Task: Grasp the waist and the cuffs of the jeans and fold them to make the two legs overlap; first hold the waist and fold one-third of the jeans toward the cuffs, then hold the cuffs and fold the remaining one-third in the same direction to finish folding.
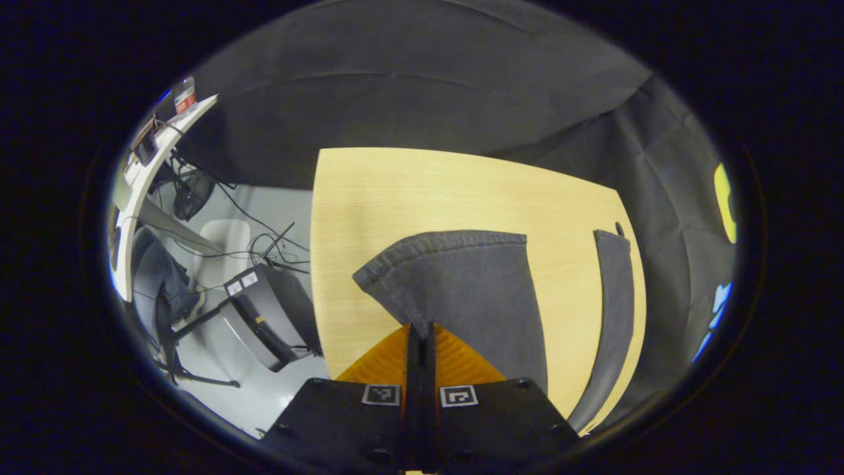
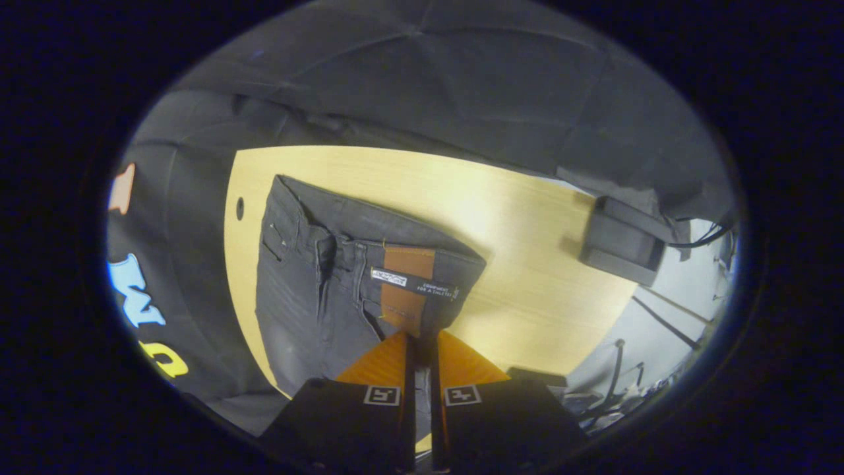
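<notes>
The left gripper (image 1: 420, 330) has its two fingers drawn together until almost no gap is left between them, and a fold of the jeans' cuff (image 1: 455, 277) is pinched at the tips. It points forward over the cuff and sits just above it, raised off the surface (image 1: 369, 198).

The right gripper (image 2: 421, 340) is likewise closed to a narrow slit, with both fingers pressing on the edge of the jeans' waist (image 2: 395, 277). It points forward across the waist, directly over its near edge.
</notes>
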`<state>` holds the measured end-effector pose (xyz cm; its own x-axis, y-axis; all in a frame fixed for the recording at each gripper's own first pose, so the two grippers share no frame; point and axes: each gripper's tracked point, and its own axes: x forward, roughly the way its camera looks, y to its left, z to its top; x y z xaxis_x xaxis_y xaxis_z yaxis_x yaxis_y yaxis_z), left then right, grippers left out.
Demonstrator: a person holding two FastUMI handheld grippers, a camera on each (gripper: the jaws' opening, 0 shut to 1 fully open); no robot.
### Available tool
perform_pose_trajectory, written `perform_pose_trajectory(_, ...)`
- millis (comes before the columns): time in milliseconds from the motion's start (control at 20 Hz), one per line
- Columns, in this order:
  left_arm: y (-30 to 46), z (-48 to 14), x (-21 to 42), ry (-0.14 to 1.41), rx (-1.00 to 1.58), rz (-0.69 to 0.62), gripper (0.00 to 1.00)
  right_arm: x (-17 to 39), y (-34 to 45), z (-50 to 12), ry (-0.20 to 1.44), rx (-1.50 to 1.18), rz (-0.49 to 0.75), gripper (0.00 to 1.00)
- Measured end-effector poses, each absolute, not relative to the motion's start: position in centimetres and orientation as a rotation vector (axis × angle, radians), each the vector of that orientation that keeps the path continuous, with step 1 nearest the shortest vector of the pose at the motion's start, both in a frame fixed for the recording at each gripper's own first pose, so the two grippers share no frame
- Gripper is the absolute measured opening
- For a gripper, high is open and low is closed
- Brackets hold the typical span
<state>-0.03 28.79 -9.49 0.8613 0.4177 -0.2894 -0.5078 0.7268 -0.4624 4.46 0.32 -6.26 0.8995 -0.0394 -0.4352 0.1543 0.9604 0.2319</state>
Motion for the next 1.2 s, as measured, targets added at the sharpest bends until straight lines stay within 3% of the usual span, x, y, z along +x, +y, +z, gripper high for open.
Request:
perform_pose_trajectory(250,24.9,-4.7,0.0,0.138,-0.528,0.453,0.08,3.0,3.0,-5.1,0.452,0.320,-0.038,0.09)
perform_pose_trajectory(750,8.9,9.9,9.1,0.085,-0.271,0.236,0.08,0.8,12.8,1.7,0.357,0.373,0.194,0.09)
perform_pose_trajectory(1000,3.4,13.7,17.6,0.088,-0.312,0.175,0.07,5.0,17.0,6.6,0.293,0.563,0.243,0.08)
perform_pose_trajectory(1200,0.2,13.4,26.8,0.147,-0.299,0.190,0.07,10.5,19.9,8.6,0.257,0.633,0.196,0.09)
